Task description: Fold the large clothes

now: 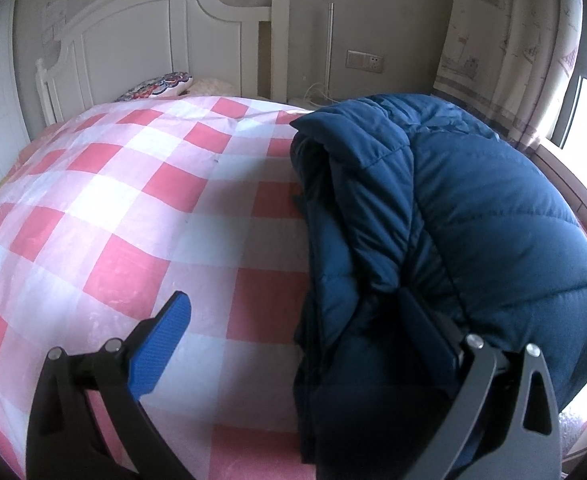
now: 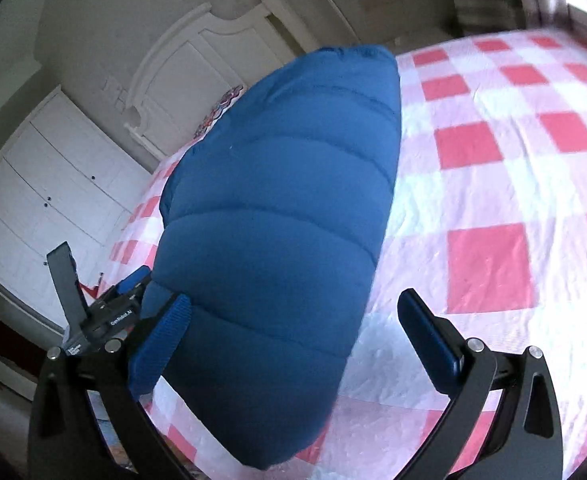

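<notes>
- We see the folded blue jacket (image 1: 473, 208) at the frame's right on the checked bed (image 1: 133, 200)
- Our left claw (image 1: 293, 320) and right claw (image 2: 293, 320) are both released, spread wide, fingers against the jacket

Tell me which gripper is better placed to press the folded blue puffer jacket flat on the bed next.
Probably the right gripper: its open fingers straddle the blue puffer jacket, with smooth quilted fabric directly ahead. The left gripper sits at the jacket's layered edge, one finger over the checked bedspread, so only half of it meets fabric.
</notes>
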### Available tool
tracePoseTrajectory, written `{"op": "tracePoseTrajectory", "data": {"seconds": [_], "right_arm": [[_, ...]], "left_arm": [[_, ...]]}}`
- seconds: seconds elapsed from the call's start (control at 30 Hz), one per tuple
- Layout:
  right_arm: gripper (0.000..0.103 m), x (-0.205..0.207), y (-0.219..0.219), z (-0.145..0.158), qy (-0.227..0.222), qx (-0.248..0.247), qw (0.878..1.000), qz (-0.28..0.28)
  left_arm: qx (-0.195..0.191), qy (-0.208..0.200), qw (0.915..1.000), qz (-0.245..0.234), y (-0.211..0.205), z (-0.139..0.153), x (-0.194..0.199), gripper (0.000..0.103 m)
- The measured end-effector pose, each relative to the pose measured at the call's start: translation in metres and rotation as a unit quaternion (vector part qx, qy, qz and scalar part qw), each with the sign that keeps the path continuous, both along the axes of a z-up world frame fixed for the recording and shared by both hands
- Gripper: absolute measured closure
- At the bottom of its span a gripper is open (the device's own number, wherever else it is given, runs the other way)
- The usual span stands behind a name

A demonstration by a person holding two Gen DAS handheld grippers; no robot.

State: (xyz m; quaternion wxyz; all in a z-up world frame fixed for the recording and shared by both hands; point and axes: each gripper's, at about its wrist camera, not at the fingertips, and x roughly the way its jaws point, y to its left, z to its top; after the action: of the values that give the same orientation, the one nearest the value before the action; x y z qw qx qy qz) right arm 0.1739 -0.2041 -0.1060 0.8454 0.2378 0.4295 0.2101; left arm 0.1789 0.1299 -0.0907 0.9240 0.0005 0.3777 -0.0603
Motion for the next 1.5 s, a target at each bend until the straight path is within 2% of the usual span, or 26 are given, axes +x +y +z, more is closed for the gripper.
{"op": "tracePoseTrajectory", "data": {"seconds": [0.2, 0.23, 0.3, 0.33, 0.37, 0.47, 0.53, 0.57, 0.6, 0.73, 0.8, 0.83, 0.87, 0.9, 0.93, 1.0, 1.07, 1.13, 1.17, 1.2, 1.3, 1.33, 1.5], "right_arm": [[0.004, 0.001, 0.009, 0.002, -0.001, -0.017, 1.000, 0.004], [0.004, 0.003, 0.010, 0.003, -0.004, -0.027, 1.000, 0.002], [0.004, -0.002, 0.012, 0.018, -0.027, -0.080, 0.996, -0.017], [0.004, -0.007, 0.017, 0.032, -0.054, -0.128, 0.989, -0.039], [0.004, -0.009, 0.023, 0.042, -0.077, -0.153, 0.984, -0.046], [0.004, -0.013, 0.048, 0.057, -0.118, -0.194, 0.974, -0.022], [0.004, -0.011, 0.080, 0.043, -0.121, -0.273, 0.954, 0.011], [0.004, -0.009, 0.099, 0.025, -0.115, -0.310, 0.943, 0.036], [0.004, -0.011, 0.101, 0.020, -0.128, -0.308, 0.942, 0.027], [0.004, -0.008, 0.090, 0.023, -0.105, -0.283, 0.952, 0.049], [0.004, -0.006, 0.073, 0.034, -0.095, -0.242, 0.964, 0.056], [0.004, -0.008, 0.063, 0.040, -0.097, -0.215, 0.971, 0.047], [0.004, -0.007, 0.044, 0.044, -0.094, -0.163, 0.982, 0.028], [0.004, -0.005, 0.026, 0.044, -0.083, -0.113, 0.990, 0.012], [0.004, 0.000, 0.010, 0.039, -0.063, -0.059, 0.996, -0.002], [0.004, 0.009, -0.003, 0.025, -0.022, -0.011, 1.000, -0.012], [0.004, 0.019, -0.002, 0.007, 0.018, 0.010, 1.000, 0.007], [0.004, 0.027, 0.010, -0.009, 0.038, 0.027, 0.998, 0.036], [0.004, 0.029, 0.013, -0.011, 0.038, 0.027, 0.998, 0.034], [0.004, 0.031, 0.014, -0.014, 0.037, 0.027, 0.998, 0.034], [0.004, 0.039, 0.015, -0.015, 0.055, 0.028, 0.997, 0.049], [0.004, 0.039, 0.015, -0.013, 0.061, 0.026, 0.996, 0.056], [0.004, 0.032, 0.007, -0.012, 0.058, 0.037, 0.996, 0.052]], "left_arm": [[-0.003, 0.001, 1.0000, -0.002, 0.002, -0.001, 0.001, 0.002], [-0.003, 0.002, 1.0000, -0.003, 0.002, -0.001, 0.001, 0.002], [-0.003, 0.002, 1.0000, -0.004, 0.003, 0.000, 0.001, 0.002], [0.000, 0.001, 1.0000, -0.003, 0.002, -0.001, 0.001, 0.002], [0.000, 0.000, 1.0000, -0.003, 0.002, -0.001, 0.001, 0.002], [-0.004, 0.000, 1.0000, -0.002, 0.002, -0.002, 0.001, 0.002], [-0.007, -0.001, 1.0000, -0.003, 0.003, -0.003, 0.001, 0.002], [-0.010, -0.001, 0.9999, -0.002, 0.004, -0.004, 0.000, 0.002], [-0.007, 0.001, 1.0000, -0.003, 0.004, -0.005, 0.000, 0.002], [-0.007, 0.009, 0.9999, -0.006, 0.004, -0.002, 0.000, 0.002], [-0.021, 0.035, 0.9991, -0.012, 0.009, 0.005, 0.003, 0.002], [-0.059, 0.059, 0.9964, -0.017, 0.018, 0.011, 0.007, 0.002], [-0.088, 0.070, 0.9934, -0.021, 0.025, 0.013, 0.009, 0.002], [-0.148, 0.084, 0.9850, -0.030, 0.037, 0.018, 0.012, 0.002], [-0.185, 0.094, 0.9776, -0.033, 0.045, 0.020, 0.015, 0.002], [-0.220, 0.116, 0.9678, -0.042, 0.049, 0.022, 0.025, 0.002], [-0.208, 0.139, 0.9672, -0.046, 0.043, 0.018, 0.037, 0.002], [-0.193, 0.170, 0.9653, -0.045, 0.034, 0.002, 0.052, 0.002], [-0.203, 0.182, 0.9607, -0.051, 0.032, -0.006, 0.057, 0.002], [-0.228, 0.195, 0.9525, -0.051, 0.032, -0.016, 0.062, 0.002], [-0.270, 0.211, 0.9377, -0.055, 0.036, -0.021, 0.069, 0.002], [-0.277, 0.214, 0.9347, -0.062, 0.037, -0.020, 0.072, 0.002], [-0.279, 0.216, 0.9316, -0.087, 0.033, -0.019, 0.082, 0.002]]}}
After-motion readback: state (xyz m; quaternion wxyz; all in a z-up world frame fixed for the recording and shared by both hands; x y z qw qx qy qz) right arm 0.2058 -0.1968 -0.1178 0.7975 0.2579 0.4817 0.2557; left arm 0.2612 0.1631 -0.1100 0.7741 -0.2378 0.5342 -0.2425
